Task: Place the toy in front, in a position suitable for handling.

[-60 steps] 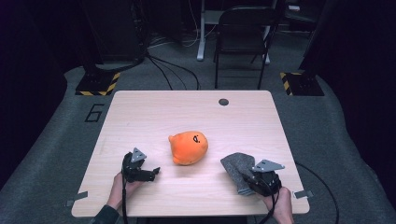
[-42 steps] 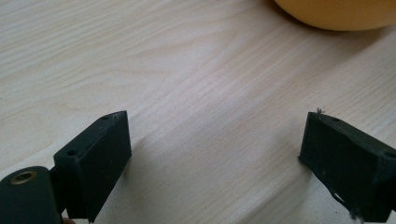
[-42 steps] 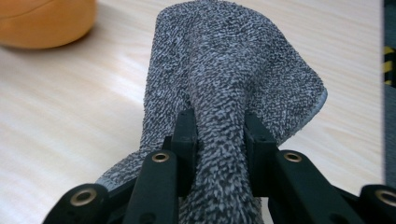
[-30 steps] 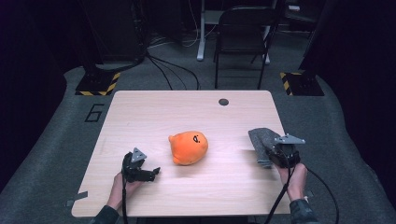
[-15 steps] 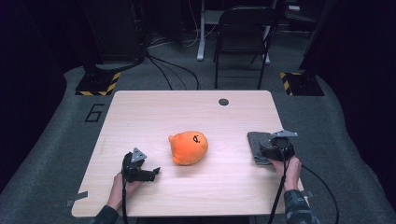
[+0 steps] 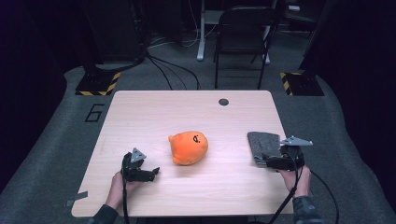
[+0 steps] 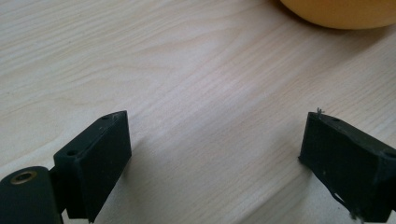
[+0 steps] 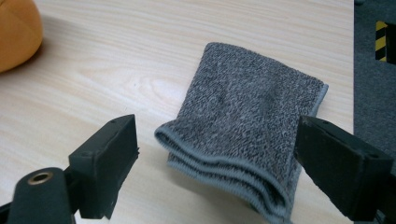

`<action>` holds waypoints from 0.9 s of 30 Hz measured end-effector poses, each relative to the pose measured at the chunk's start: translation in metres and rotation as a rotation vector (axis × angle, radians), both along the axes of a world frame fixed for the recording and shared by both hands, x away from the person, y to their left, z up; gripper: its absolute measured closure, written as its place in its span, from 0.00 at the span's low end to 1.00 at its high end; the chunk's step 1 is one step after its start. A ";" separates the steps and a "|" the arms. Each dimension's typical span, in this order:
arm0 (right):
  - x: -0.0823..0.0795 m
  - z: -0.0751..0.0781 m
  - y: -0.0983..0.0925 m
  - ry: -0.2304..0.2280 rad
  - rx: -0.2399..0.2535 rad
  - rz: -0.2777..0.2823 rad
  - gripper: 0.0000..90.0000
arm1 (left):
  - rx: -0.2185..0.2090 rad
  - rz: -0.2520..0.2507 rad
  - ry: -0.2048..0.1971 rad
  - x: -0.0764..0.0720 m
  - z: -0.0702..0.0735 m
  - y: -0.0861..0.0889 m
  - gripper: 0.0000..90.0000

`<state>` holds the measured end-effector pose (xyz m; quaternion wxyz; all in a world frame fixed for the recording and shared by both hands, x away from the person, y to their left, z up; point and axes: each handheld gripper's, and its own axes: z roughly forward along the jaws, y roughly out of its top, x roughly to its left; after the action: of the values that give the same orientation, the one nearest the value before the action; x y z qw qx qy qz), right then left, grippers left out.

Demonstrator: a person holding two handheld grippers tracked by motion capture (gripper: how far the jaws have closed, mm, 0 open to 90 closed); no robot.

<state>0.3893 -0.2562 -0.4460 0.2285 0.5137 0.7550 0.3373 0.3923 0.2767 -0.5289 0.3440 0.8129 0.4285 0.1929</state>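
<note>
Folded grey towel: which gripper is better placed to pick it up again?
Right. The right gripper sits at the folded grey towel, jaws just opened around it. The left gripper rests across the table beyond the orange plush toy.

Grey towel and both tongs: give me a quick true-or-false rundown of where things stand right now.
1. The grey towel lies folded on the table. True.
2. The right tongs are clamped on the towel. False: their jaws stand open, having just been opening, and the folded edge lies between them unpressed.
3. The left tongs hold the orange plush toy. False: they are open over bare wood, the toy lying apart from them.
4. The towel lies near the table's right edge. True.
5. The towel is draped over the toy. False: bare wood separates them.
</note>
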 end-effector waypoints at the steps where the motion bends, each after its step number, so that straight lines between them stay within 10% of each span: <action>1: -0.002 0.000 0.000 -0.001 -0.007 0.004 0.15 | 0.001 0.002 0.010 0.001 0.001 0.001 0.09; 5: -0.005 0.000 -0.002 0.005 -0.007 0.003 0.15 | -0.017 0.026 0.045 0.002 0.006 0.004 0.03; 12: -0.007 0.002 -0.005 0.004 0.000 0.003 0.15 | -0.119 0.024 -0.031 0.000 0.045 -0.002 0.00; 27: -0.003 -0.002 0.003 0.023 -0.012 0.020 0.15 | -0.193 -0.070 -0.108 0.016 0.091 -0.064 0.02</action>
<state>0.3862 -0.2533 -0.4484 0.2196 0.5084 0.7648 0.3292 0.4088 0.2129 -0.4374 0.4499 0.7789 0.3971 0.1820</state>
